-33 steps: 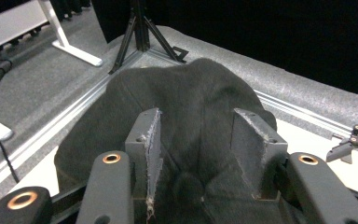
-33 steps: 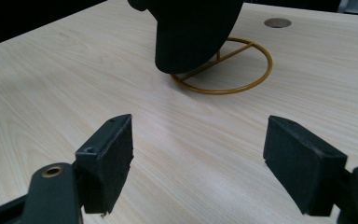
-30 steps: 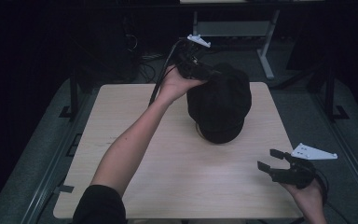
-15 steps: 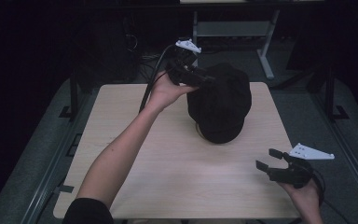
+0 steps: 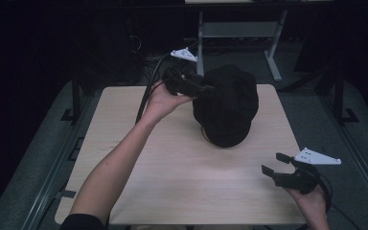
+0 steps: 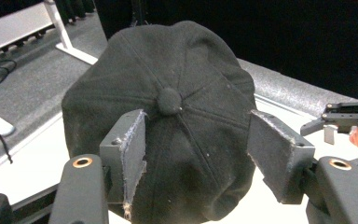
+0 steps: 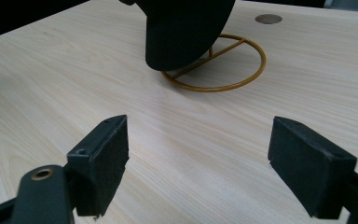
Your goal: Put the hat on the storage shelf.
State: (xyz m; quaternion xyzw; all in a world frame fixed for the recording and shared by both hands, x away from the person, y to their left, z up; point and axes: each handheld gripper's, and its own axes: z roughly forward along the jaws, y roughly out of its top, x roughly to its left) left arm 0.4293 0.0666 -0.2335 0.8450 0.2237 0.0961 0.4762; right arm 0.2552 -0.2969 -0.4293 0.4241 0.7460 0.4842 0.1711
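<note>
A black cap [image 5: 227, 103] sits on a gold wire stand [image 7: 216, 63] at the back middle of the wooden table [image 5: 172, 163]. My left gripper [image 5: 208, 89] hovers at the cap's left side, open. In the left gripper view the cap's crown and top button [image 6: 169, 100] lie just beyond the spread jaws of the left gripper [image 6: 200, 158], which hold nothing. My right gripper [image 5: 273, 163] is open and empty, low over the table's front right. Its own view shows the cap's brim [image 7: 186, 32] and the stand's ring ahead of the right gripper [image 7: 198, 163].
A small round grommet [image 7: 268, 18] is set in the tabletop behind the stand. A white desk frame [image 5: 242, 31] stands beyond the table's far edge, on dark floor. The right gripper [image 6: 340, 119] appears at the right of the left gripper view.
My left gripper has drawn back slightly to the left from the cap's crown, with the hand shifting the same way. The right gripper and the cap have stayed put.
</note>
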